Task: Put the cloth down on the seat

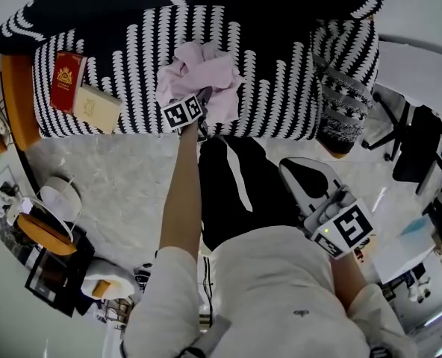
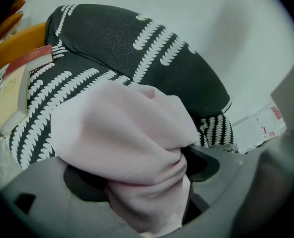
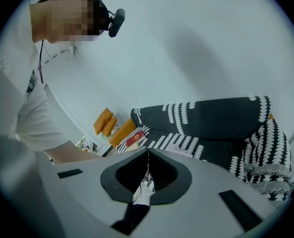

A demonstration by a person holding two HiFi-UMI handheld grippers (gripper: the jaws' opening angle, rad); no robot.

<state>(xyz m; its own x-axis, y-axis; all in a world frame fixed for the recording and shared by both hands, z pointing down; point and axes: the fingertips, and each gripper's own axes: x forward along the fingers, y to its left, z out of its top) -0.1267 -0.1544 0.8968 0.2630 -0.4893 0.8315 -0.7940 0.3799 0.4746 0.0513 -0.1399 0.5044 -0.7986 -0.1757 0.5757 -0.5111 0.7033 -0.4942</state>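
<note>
Sofa seat (image 1: 131, 66), blk/wht patterned cover. Pink cloth (image 1: 206, 77) lies bunched on it nr the front edge, approx mid-width. Toward the L end in head view: red book (image 1: 66, 79) lying flat, w/ a cream book (image 1: 98, 109) touching it, nearer the front edge. Fringed throw (image 1: 346, 73), same pattern, drapes over the R end.

Head view steeply down on sofa (image 1: 131, 73); left gripper view close to it, right farther

The pale pink cloth (image 1: 206, 77) looked soft, matt, creased; black-and-white patterned seat (image 1: 281, 88) was woven fabric; red box (image 1: 66, 79) glossy.
</note>
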